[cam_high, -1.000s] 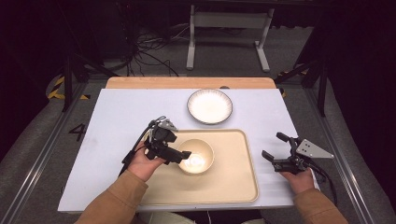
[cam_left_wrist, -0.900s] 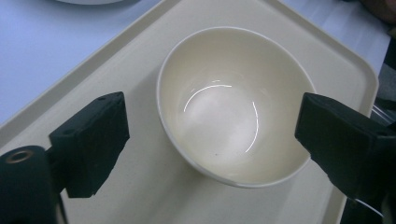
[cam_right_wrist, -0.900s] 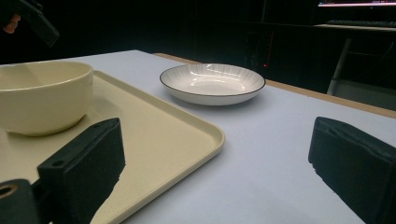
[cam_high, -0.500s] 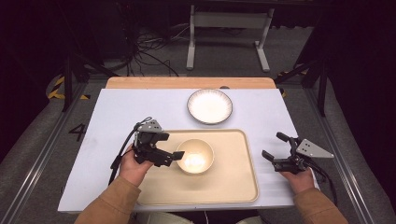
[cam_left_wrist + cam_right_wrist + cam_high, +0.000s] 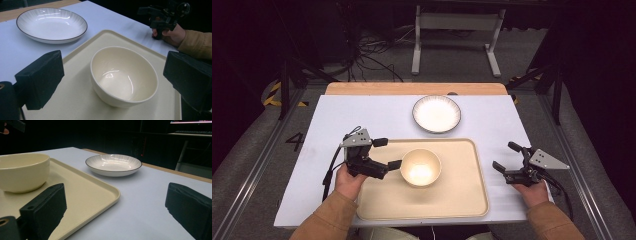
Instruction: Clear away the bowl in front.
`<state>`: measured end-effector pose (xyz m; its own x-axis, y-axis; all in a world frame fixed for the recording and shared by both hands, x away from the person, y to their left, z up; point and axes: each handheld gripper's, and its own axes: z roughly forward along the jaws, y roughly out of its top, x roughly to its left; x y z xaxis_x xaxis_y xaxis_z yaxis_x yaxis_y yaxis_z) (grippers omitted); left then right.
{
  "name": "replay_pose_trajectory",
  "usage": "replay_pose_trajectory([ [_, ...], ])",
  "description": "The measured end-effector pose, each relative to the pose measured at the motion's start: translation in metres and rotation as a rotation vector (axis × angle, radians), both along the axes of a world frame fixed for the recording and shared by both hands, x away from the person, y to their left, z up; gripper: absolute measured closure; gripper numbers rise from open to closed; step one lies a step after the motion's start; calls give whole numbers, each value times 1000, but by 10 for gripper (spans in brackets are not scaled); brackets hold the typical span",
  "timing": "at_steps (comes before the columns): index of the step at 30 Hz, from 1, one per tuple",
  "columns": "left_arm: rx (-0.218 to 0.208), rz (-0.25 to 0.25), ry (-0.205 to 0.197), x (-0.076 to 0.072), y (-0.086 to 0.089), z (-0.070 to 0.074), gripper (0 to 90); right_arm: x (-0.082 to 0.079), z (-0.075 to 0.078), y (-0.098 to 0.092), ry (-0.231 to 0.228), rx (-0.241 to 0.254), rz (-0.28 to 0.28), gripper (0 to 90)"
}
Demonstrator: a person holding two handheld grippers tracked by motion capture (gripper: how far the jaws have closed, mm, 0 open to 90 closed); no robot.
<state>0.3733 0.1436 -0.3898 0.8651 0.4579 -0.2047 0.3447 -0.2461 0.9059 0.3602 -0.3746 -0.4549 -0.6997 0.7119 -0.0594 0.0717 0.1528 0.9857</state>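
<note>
left gripper (image 5: 388, 153) at the tray's left edge, jaws spread wide after just opening, gripping nothing, cream bowl (image 5: 421, 167) just ahead of them, untouched, upright on the beige tray (image 5: 462, 200), right gripper (image 5: 504, 157) spread and empty beside the tray, white plate (image 5: 436, 113) beyond

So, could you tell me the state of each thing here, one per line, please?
Bowl: upright, empty, on the tray, not gripped.
Tray: flat on the table.
Plate: empty, beyond the tray.
Left gripper: open, jaws just opened, nothing between them.
Right gripper: open, holding nothing.
</note>
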Motion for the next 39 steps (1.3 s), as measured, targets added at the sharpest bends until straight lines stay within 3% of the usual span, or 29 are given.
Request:
replay_pose_trajectory([
  [4,-18,5,-30,-2,5,-3,30,0,0,0,0,0,-1,35],
  [6,-20,2,-14,-4,7,-5,26,0,0,0,0,1,-2,35],
  [10,-36,8,-40,-6,13,-8,24,0,0,0,0,3,-2,35],
  [20,-121,63,-52,-14,38,-22,29,0,0,0,0,3,-2,35],
  [35,-135,91,-115,-23,61,-42,25,-1,0,0,0,3,-2,35],
  [39,-130,103,-95,-25,65,-48,23,-1,0,0,0,2,-2,34],
])
